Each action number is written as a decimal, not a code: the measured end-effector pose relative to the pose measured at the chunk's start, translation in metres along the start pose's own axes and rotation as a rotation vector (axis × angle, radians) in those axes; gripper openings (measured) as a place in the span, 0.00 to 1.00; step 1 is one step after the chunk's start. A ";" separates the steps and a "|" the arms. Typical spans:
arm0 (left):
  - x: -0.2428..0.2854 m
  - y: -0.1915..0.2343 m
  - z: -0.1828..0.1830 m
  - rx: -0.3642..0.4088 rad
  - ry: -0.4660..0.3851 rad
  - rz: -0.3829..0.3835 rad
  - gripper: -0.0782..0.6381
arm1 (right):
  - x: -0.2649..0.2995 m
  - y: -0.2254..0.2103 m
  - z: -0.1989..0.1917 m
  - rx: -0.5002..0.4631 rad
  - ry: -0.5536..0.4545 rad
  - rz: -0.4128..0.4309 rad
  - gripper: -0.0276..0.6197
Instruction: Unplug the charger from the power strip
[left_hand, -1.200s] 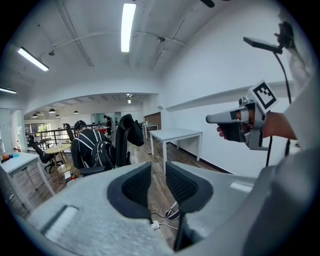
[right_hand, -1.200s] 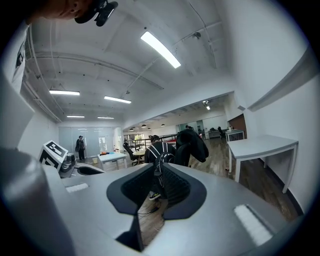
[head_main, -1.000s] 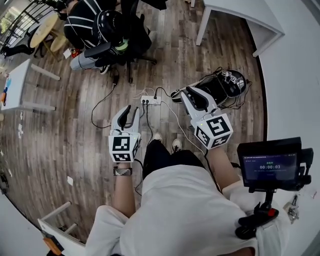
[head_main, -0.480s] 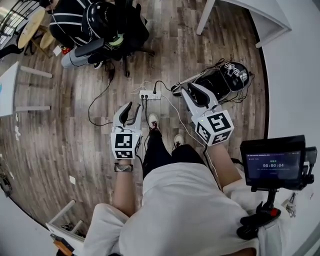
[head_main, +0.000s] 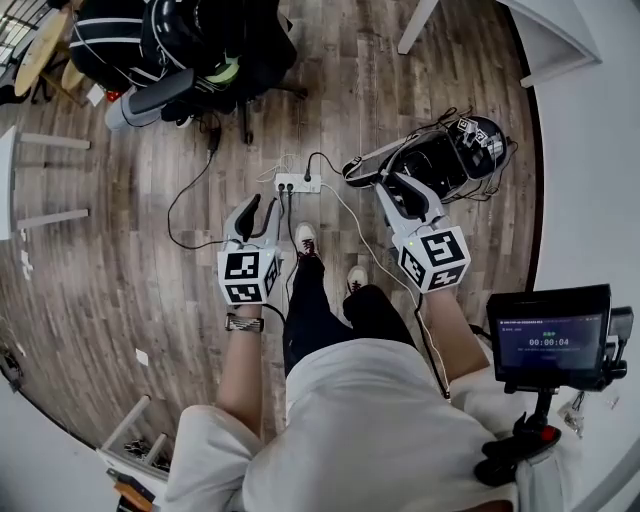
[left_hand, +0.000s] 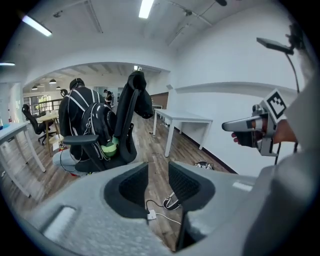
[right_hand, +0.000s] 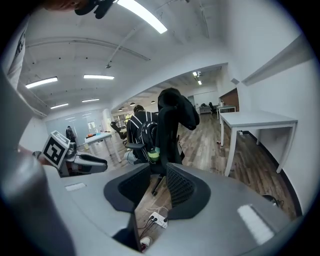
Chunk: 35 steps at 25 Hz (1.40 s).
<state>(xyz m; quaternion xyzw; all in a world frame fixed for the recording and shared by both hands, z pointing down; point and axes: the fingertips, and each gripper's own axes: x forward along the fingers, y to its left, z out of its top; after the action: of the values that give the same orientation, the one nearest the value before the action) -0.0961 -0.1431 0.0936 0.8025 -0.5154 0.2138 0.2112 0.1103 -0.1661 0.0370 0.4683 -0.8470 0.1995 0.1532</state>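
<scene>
Charger (head_main: 309, 178) extraction is being approached with both claws empty. The left gripper (head_main: 262, 212) and right gripper (head_main: 398, 190) are being held with jaws parted, nothing between the pads, the jaws having just been widening. Both are being carried above the floor (head_main: 150, 280), well apart from the power strip (head_main: 297, 183), which is lying ahead of the shoes (head_main: 306, 238). The charger is being taken for the dark plug at the strip's right end.

Hazards being judged:
- several plugs are sitting close together, so the wrong one may be gripped;
- an unpinned strip may be lifted along with the plug;
- cables (head_main: 190, 215) are trailing near the shoes.

Overall layout is being shown by the head view only. The parted jaws are being shown best by the gripper views.
</scene>
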 end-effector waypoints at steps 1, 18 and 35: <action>0.007 0.003 -0.007 -0.008 0.006 -0.003 0.28 | 0.005 -0.002 -0.010 -0.002 0.010 0.000 0.20; 0.128 0.029 -0.187 -0.085 0.105 -0.047 0.28 | 0.101 -0.034 -0.192 -0.020 0.100 0.001 0.20; 0.279 0.051 -0.377 -0.049 0.200 -0.133 0.28 | 0.227 -0.073 -0.383 0.038 0.187 0.006 0.23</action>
<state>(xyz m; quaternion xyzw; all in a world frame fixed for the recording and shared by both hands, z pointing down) -0.0854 -0.1571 0.5652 0.8042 -0.4423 0.2658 0.2949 0.0838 -0.1828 0.4864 0.4480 -0.8265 0.2587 0.2222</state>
